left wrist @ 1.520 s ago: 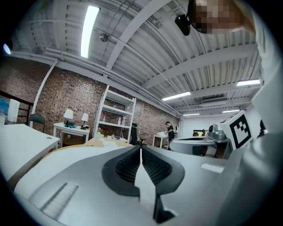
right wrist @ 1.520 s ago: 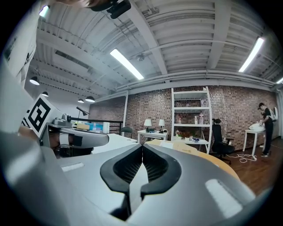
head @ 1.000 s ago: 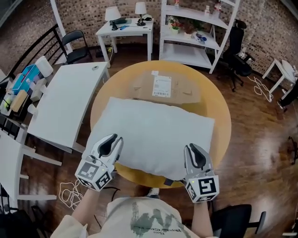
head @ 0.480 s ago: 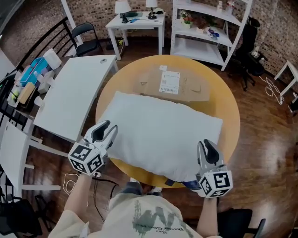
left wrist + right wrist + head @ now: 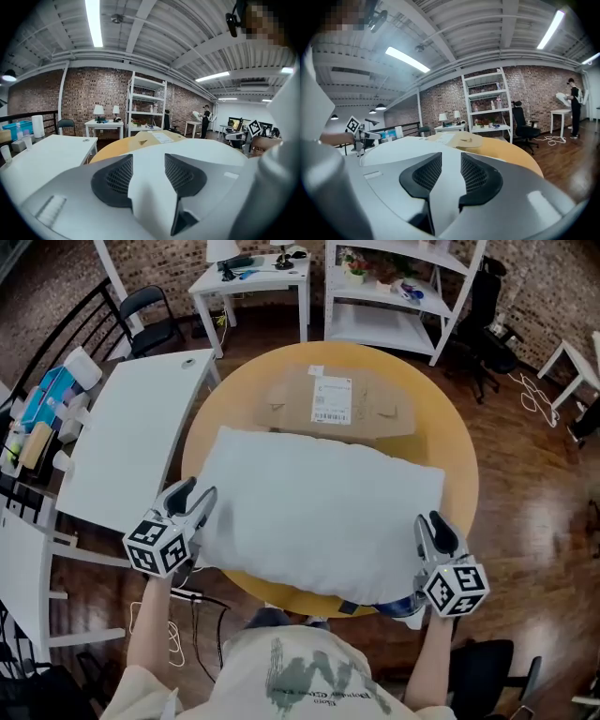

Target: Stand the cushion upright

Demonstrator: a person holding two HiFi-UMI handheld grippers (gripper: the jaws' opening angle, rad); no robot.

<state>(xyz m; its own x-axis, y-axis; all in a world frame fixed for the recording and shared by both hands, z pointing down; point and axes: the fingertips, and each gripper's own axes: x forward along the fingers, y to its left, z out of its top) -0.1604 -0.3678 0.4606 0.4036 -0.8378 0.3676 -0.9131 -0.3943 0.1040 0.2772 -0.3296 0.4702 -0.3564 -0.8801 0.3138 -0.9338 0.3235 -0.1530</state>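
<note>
The pale cushion [image 5: 319,512] lies flat across the near half of the round wooden bench [image 5: 450,442], in the middle of the head view. The left gripper [image 5: 192,498] sits at its lower-left corner and the right gripper [image 5: 433,526] at its lower-right corner. Both sets of fingers [image 5: 112,180] [image 5: 480,176] are opening, with white cushion fabric showing in the gap between them.

Cushion [image 5: 319,507] lies flat on round surface [image 5: 450,442], cardboard package [image 5: 328,409] just behind it. Rectangular table [image 5: 131,442] left of the surface, shelf unit [image 5: 394,296] behind.
</note>
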